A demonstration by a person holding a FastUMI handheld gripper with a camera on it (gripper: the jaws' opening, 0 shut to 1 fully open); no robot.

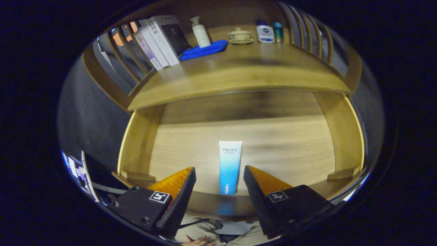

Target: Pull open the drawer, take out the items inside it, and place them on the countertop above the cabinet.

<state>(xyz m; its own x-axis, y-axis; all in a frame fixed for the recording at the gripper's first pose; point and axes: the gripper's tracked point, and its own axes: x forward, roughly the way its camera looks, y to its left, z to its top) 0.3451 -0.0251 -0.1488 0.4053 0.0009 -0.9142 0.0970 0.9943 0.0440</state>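
The wooden drawer [307,136] stands pulled open below the cabinet's countertop [239,73]. A white-to-blue tube [229,167] lies flat on the drawer floor, cap toward the front wall. My gripper [219,171] hovers above the drawer's front edge, open. Its two black fingers [182,191] with orange sides flank the tube's lower half without touching it; the tube lies below and between them.
On the countertop stand several books [158,41] at the back left, a white pump bottle [200,32], a folded blue cloth [205,49], a lidded cup on a saucer [240,35] and two small bottles [269,33]. Slatted rails [307,30] fence both sides. A person's hand [198,241] shows below.
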